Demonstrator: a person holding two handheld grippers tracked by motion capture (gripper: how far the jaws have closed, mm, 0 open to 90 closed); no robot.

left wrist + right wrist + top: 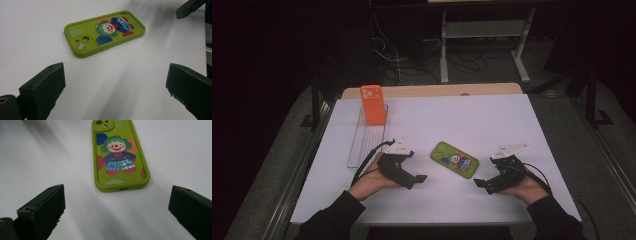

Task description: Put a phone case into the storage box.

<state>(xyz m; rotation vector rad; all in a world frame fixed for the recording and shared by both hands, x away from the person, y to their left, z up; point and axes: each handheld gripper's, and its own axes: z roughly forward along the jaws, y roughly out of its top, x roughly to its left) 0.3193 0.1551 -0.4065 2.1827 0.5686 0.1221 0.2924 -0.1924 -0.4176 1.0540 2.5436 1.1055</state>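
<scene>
No words, brand names or numbers can be read anywhere. The green phone case carries only a picture of a clown with no lettering, and the orange phone case is too small to show any marking.

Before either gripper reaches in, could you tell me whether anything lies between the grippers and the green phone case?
Nothing visible does. The green case lies flat on bare table between the left gripper and right gripper, both open and aimed at it. The orange case stands well off to the side.
</scene>
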